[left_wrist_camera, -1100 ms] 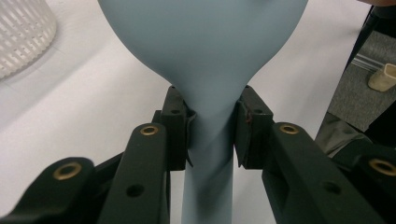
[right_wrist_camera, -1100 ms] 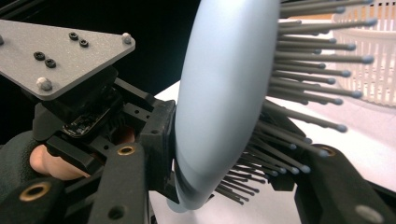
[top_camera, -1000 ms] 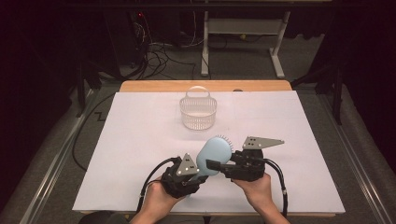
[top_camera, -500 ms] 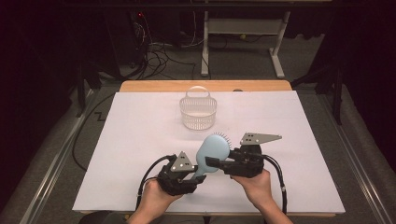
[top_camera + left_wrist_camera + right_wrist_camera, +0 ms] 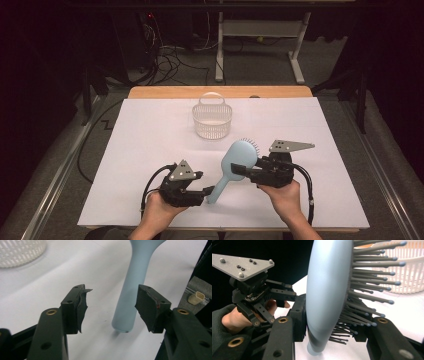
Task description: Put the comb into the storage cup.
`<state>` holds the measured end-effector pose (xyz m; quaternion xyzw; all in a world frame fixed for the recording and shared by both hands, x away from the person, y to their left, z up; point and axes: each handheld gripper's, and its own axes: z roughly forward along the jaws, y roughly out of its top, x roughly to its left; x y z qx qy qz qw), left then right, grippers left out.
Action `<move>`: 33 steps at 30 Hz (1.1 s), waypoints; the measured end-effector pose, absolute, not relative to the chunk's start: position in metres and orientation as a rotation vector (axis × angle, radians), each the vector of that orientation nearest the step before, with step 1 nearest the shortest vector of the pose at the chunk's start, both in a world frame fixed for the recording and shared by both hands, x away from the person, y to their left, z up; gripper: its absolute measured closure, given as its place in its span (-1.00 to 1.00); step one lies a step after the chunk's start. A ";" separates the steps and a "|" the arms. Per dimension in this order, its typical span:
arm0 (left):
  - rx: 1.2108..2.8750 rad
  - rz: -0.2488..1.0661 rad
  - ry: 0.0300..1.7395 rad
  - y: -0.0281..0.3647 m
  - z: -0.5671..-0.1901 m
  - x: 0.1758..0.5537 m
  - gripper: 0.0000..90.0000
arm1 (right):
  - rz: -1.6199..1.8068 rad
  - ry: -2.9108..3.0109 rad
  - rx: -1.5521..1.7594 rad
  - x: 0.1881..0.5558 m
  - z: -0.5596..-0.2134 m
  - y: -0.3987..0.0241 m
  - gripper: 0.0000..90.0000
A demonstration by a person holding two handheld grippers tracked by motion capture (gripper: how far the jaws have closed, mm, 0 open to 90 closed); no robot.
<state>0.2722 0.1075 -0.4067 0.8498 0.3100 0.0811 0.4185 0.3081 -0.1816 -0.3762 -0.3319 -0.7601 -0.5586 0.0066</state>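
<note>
Right gripper point(image 5: 248, 174) clamped on the head of a blue brush point(image 5: 233, 162), pads against back and bristles, handle slanting down to the white table point(image 5: 150, 130). Left gripper point(image 5: 111, 305) just opened, jaws spread, handle tip between them, untouched. Basket point(image 5: 213, 117) well behind.

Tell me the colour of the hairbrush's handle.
Pale blue; the hairbrush's handle shows best in the left gripper view.

Each gripper, the left gripper point(image 5: 209, 190) and the right gripper point(image 5: 239, 173), is black, with two thick jaws and round brass rings set behind the pads. A grey three-cornered plate with small screws sits on top. A black cable trails behind. One dark sleeve point(image 5: 217, 320) covers a wrist.
</note>
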 end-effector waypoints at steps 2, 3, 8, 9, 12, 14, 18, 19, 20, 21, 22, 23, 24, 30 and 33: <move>2.119 0.215 0.785 0.112 -0.408 0.273 -0.12 | -1.749 -2.379 -1.045 0.308 -0.375 -0.184 0.26; 2.112 0.221 0.788 0.114 -0.408 0.273 -0.13 | -1.746 -2.378 -1.051 0.307 -0.375 -0.185 0.26; 2.071 0.252 0.813 0.129 -0.411 0.274 -0.18 | -1.747 -2.389 -1.070 0.308 -0.373 -0.192 0.26; 2.063 0.256 0.817 0.133 -0.411 0.275 -0.18 | -1.746 -2.388 -1.077 0.308 -0.373 -0.193 0.26; 2.032 0.261 0.841 0.146 -0.412 0.277 -0.19 | -1.744 -2.389 -1.095 0.309 -0.373 -0.196 0.26; 2.013 0.271 0.858 0.153 -0.413 0.278 -0.19 | -1.748 -2.390 -1.098 0.309 -0.372 -0.198 0.26; 1.985 0.291 0.875 0.166 -0.414 0.279 -0.20 | -1.750 -2.380 -1.112 0.311 -0.371 -0.200 0.26; 1.979 0.300 0.880 0.168 -0.414 0.279 -0.21 | -1.747 -2.378 -1.116 0.311 -0.370 -0.201 0.26; 1.976 0.307 0.883 0.171 -0.414 0.279 -0.21 | -1.746 -2.380 -1.118 0.311 -0.370 -0.202 0.26; 1.971 0.312 0.884 0.173 -0.415 0.279 -0.22 | -1.747 -2.383 -1.119 0.311 -0.369 -0.203 0.26; 1.958 0.329 0.892 0.175 -0.416 0.278 -0.23 | -1.744 -2.386 -1.121 0.311 -0.368 -0.204 0.26; 1.952 0.357 0.903 0.177 -0.417 0.278 -0.24 | -1.746 -2.386 -1.126 0.311 -0.367 -0.205 0.26; 1.951 0.371 0.910 0.179 -0.418 0.277 -0.24 | -1.749 -2.385 -1.132 0.311 -0.366 -0.206 0.26; 1.936 0.394 0.955 0.196 -0.429 0.278 -0.25 | -1.758 -2.385 -1.169 0.312 -0.363 -0.216 0.25; 1.920 0.422 0.973 0.202 -0.431 0.277 -0.27 | -1.757 -2.379 -1.199 0.313 -0.363 -0.221 0.25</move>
